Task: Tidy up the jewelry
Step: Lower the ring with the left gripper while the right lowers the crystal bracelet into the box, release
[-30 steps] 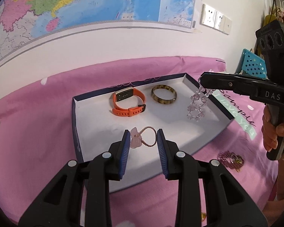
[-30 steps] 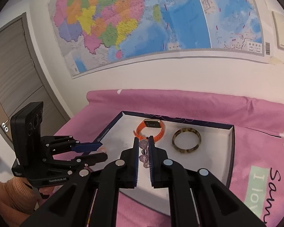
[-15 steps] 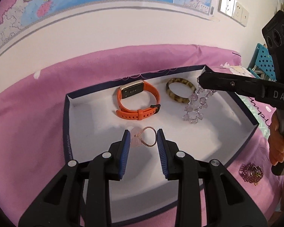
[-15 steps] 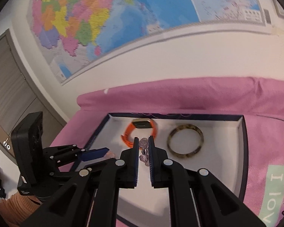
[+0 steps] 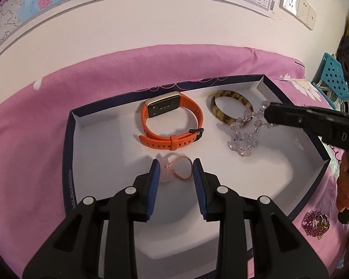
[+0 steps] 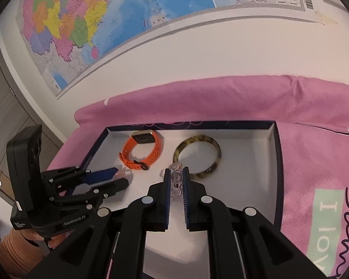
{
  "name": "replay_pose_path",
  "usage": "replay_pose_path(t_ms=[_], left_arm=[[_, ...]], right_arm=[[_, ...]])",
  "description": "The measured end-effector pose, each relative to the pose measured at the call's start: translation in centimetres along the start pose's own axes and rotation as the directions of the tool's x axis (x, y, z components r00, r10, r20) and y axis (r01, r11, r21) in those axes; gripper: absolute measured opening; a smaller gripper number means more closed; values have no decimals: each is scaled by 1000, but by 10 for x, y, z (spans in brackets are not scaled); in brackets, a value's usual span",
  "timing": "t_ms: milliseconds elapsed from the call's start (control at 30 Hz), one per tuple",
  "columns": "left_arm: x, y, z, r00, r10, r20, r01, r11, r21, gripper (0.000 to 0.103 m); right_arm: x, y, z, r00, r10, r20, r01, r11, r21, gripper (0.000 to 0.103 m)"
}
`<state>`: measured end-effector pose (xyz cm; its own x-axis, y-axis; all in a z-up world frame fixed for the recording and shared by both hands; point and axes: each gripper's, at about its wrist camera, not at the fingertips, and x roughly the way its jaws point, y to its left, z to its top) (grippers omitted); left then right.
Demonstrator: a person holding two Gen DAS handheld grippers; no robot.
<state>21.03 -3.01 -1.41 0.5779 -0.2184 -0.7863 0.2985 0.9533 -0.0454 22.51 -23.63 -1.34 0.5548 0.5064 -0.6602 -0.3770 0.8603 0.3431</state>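
Note:
A white tray with a dark blue rim [image 5: 68, 153] [image 6: 275, 162] lies on a pink cloth. In it lie an orange watch [image 5: 172, 125] [image 6: 142, 151] and a tortoiseshell bangle [image 5: 230, 109] [image 6: 197, 155]. My left gripper [image 5: 175, 172] holds a thin rose-gold chain bracelet with a pale pink charm [image 5: 176, 168] low over the tray floor. My right gripper [image 6: 176, 179] is shut on a clear crystal bead bracelet [image 5: 246, 134] [image 6: 175, 176], whose lower loop hangs onto the tray floor right of the watch.
A pink-red beaded piece [image 5: 315, 223] lies on the cloth outside the tray's right corner. A wall with a map [image 6: 128, 18] stands behind. A blue perforated basket [image 5: 332, 76] sits at far right. A door [image 6: 2, 107] is at far left.
Both grippers have moved forward and down over the tray. The crystal bracelet has come down until its lower end reaches the tray floor. The chain bracelet is lower too.

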Motion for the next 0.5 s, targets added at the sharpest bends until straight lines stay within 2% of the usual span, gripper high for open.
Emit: replay_pose_path(t_ms=[200,500], left_arm=[[1,-1,1,1000,12,2,-12,1000,-8,31],[-23,5,-2,998,30,53,-28,999,-29,47]], right_arm=[[-1,-8,-6,999,-46,-12,46,999,7,12],[-9,-10,-15,998,-68,-15,68,998,3,16]])
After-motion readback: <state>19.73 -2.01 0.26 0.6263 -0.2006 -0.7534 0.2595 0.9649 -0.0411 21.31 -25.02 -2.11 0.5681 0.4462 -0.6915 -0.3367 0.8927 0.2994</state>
